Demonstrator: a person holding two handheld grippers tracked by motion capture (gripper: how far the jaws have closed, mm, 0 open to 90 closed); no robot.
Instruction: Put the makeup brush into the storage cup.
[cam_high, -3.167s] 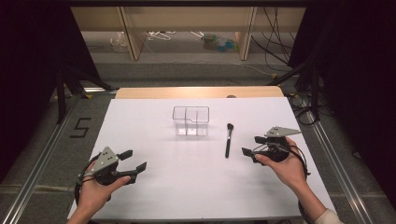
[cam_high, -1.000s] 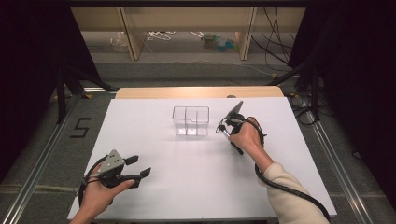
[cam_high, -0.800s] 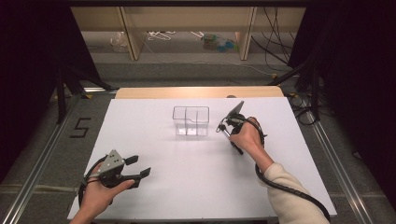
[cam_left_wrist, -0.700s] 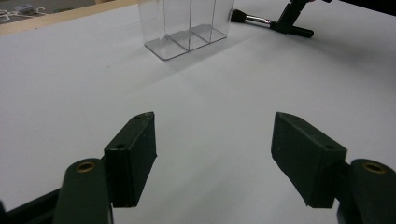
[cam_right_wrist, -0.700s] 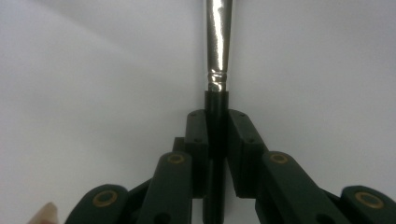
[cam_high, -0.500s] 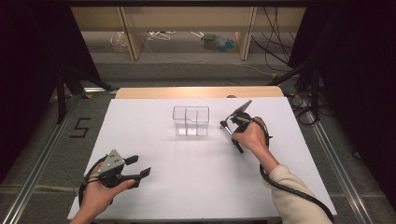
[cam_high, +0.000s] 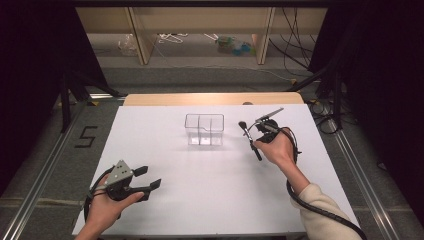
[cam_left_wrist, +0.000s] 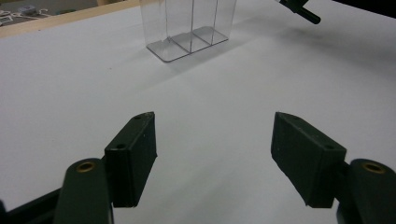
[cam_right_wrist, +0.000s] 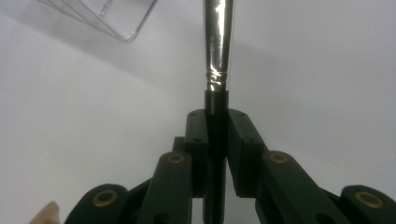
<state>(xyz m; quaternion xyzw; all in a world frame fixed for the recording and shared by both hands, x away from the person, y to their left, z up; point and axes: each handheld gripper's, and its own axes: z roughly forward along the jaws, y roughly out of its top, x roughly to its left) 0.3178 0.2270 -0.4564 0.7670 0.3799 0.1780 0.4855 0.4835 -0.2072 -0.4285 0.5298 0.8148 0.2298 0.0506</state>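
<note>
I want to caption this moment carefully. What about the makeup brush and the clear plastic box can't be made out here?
- Black-handled makeup brush: bristle head cut off by the right gripper view's top edge; too small in the high view.
- Handle end: hidden between the right gripper's shut jaws.
- Clear plastic divided box: top cut off in the left gripper view; contents unreadable.

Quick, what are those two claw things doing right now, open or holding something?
Left gripper: open, nothing between its jaws, low over the table.
Right gripper: shut on the brush, next to the clear box.
</note>
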